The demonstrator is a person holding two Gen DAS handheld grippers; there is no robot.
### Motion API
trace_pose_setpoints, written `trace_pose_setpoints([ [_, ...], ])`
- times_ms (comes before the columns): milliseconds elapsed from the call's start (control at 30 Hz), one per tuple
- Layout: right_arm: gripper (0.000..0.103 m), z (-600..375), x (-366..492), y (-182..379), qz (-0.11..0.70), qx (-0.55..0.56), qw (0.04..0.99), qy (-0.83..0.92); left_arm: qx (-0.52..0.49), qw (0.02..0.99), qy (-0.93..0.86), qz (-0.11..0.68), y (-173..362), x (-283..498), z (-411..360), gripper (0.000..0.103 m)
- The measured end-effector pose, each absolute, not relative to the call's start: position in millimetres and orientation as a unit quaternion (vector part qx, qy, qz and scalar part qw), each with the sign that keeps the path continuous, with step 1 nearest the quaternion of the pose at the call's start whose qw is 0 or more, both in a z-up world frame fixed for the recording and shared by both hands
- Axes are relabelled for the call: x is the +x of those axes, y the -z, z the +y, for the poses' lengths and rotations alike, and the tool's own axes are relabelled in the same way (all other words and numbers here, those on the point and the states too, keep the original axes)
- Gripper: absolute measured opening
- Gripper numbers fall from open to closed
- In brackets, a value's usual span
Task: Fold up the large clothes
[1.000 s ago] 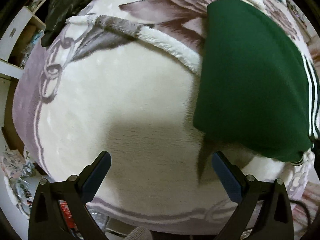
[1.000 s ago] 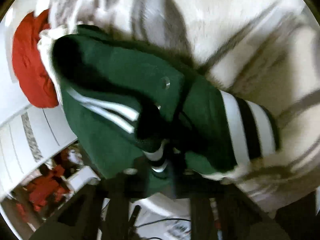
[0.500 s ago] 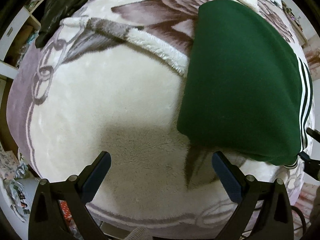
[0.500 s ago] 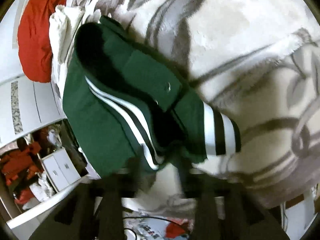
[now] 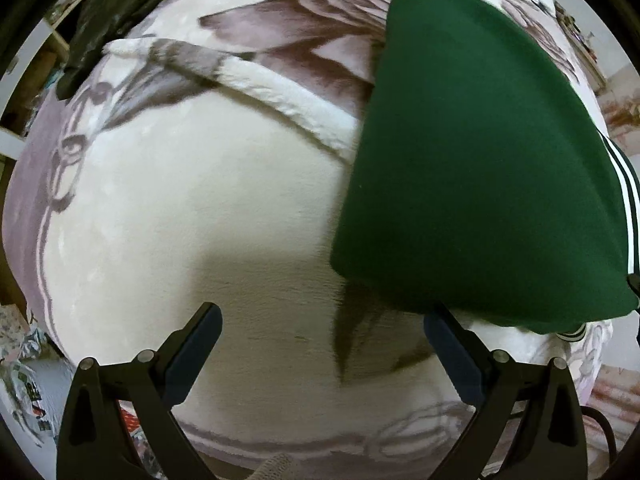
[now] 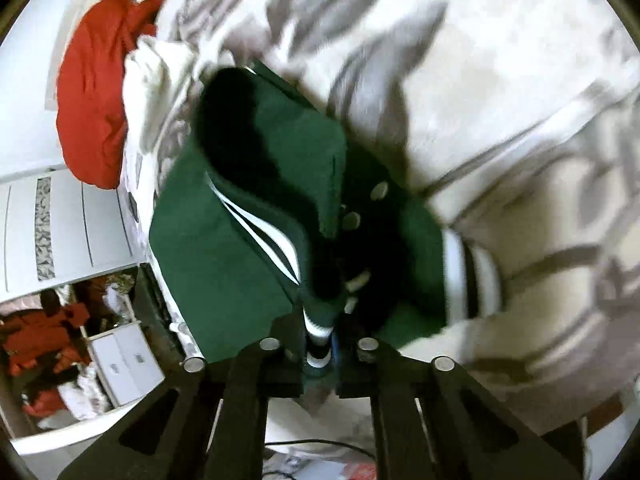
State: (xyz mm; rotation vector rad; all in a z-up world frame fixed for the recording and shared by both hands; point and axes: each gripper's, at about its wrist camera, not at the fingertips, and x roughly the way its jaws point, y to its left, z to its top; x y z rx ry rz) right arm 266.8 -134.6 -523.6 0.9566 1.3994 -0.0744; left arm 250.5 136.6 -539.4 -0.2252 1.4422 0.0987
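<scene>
step: mid-fold, green varsity jacket (image 6: 224, 248) on the floral blanket (image 5: 200, 208) | right gripper (image 6: 320, 354) pinching its striped hem | left gripper (image 5: 320, 354) spread, empty, hovering just left | next - carry the hem across and lay it flat

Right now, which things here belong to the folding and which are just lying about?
In the job: green jacket, right gripper shut on its striped hem, left gripper open.
Lying about: red cloth, black garment, white towel, blanket underneath.
</scene>
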Motion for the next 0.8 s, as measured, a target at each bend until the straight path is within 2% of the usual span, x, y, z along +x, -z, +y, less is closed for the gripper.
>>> trace_pose_setpoints([
  [100,0.005,-146.2,259.4,520.7,0.63,0.395,0.667,0.048,-0.084,0.749,-0.042,0.656,545.9,254.5,122.9,0.103],
  [300,0.005,-159.3,260.5,599.8,0.683,0.36,0.631,0.076,-0.06,0.741,-0.047,0.667,555.8,250.0,119.2,0.103],
  [433,0.007,-163.7,270.8,606.3,0.698,0.382,0.603,0.056,-0.065,0.746,-0.05,0.66,536.4,242.6,138.0,0.103],
  [500,0.018,-169.5,275.1,603.8,0.714,0.399,0.574,0.028,-0.068,0.753,-0.057,0.652,520.3,242.3,151.3,0.103],
  [533,0.03,-173.0,277.0,598.6,0.723,0.399,0.564,0.021,-0.07,0.755,-0.058,0.649,515.6,244.4,156.2,0.103],
  [600,0.043,-180.2,284.0,581.0,0.729,0.375,0.571,0.022,-0.071,0.765,-0.061,0.637,504.9,254.9,163.9,0.103],
  [700,0.045,-179.7,305.0,546.7,0.719,0.318,0.617,0.009,-0.06,0.78,-0.06,0.62,499.2,283.0,169.5,0.103],
  [767,0.056,-172.9,325.4,529.1,0.704,0.294,0.647,-0.012,-0.05,0.789,-0.05,0.61,500.9,312.7,166.0,0.103],
  [800,0.067,-168.4,337.0,524.0,0.694,0.288,0.659,-0.025,-0.047,0.793,-0.046,0.606,500.5,324.8,159.8,0.103],
])
